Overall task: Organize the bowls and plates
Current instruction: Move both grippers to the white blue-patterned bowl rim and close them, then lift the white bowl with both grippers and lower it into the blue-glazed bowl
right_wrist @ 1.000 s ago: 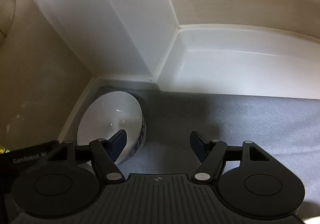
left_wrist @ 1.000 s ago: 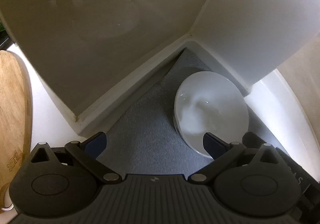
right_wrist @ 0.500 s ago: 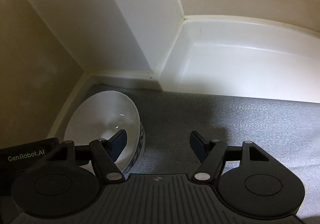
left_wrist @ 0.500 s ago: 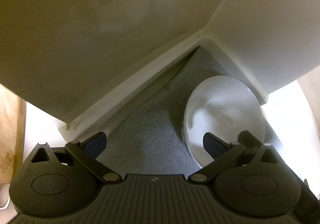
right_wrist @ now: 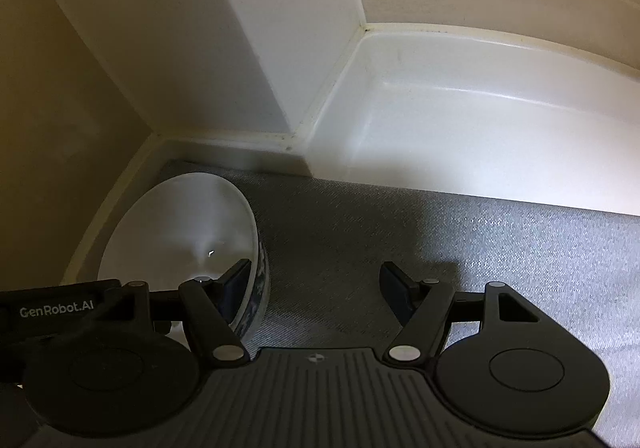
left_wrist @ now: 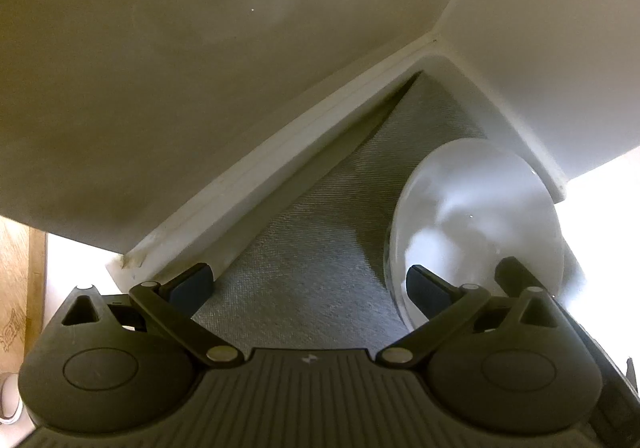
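Right wrist: spread fingers (right_wrist: pixel 234 288) straddling bowl (right_wrist: pixel 180 224) rim.

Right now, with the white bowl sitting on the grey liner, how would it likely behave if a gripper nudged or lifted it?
The white bowl looks glazed and rigid, so probably slippery between pads and breakable if dropped. It sits upright on the textured grey liner, which likely resists sliding. Its wide, round shape suggests it would more likely scoot than tip.

Left gripper (left_wrist: pixel 310 284): matte black plastic body, ribbed centre plate with small white logo, two round discs at sides, angled link arms with silver rivets, dark blue pads (left_wrist: pixel 192 282) on fingers. Right gripper (right_wrist: pixel 316 284): same build. In right wrist view, black block of left gripper carries white print "GenRobot.AI".
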### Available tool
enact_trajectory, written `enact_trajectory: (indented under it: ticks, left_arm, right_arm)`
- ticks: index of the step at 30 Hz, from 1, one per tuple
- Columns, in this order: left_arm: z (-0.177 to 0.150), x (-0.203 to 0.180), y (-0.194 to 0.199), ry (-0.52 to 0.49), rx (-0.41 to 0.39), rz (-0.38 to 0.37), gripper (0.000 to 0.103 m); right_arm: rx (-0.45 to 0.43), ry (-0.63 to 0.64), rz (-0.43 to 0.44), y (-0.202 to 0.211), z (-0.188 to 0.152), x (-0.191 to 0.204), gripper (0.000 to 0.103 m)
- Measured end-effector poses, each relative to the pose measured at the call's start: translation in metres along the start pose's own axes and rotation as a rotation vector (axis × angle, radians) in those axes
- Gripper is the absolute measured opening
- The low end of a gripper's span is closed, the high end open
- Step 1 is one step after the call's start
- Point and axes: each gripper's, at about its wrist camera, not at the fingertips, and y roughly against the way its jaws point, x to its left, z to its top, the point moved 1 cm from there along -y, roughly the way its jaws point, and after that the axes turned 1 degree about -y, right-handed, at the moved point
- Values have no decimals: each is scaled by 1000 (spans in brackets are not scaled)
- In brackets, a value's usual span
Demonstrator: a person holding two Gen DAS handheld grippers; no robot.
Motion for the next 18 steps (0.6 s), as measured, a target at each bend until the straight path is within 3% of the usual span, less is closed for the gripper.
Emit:
enact_trajectory:
  ticks: [4, 6, 7, 8, 10, 13, 14, 18]
  left_arm:
    - [3, 0, -2, -4, 0, 14, 102]
    - [3, -3, -2, -23, -1, 16, 101]
    - [1, -5, 1, -36, -10, 8, 100]
    - [-2, -7, 5, -51, -27, -4, 93]
    - [-6, -12, 16, -98, -77, -15, 78]
    - [-10, -14, 27, -141, -92, -79, 31]
    - [-11, -14, 28, -143, -65, -117, 10]
    - [-19, -16, 37, -187, -59, -114, 10]
  right_arm:
    - [-11, 16, -7, -1, -1, 1, 72]
    - [-21, 52, 2, 0, -3, 4, 59]
    - [-22, 70, 33, 2, -4, 6, 37]
    - [-16, 76, 60, 3, -5, 8, 21]
    - [-1, 90, 90, 5, -7, 14, 12]
    - [11, 98, 102, 9, -11, 19, 13]
    - [19, 95, 111, 10, -12, 20, 13]
    - [41, 104, 102, 20, -20, 23, 13]
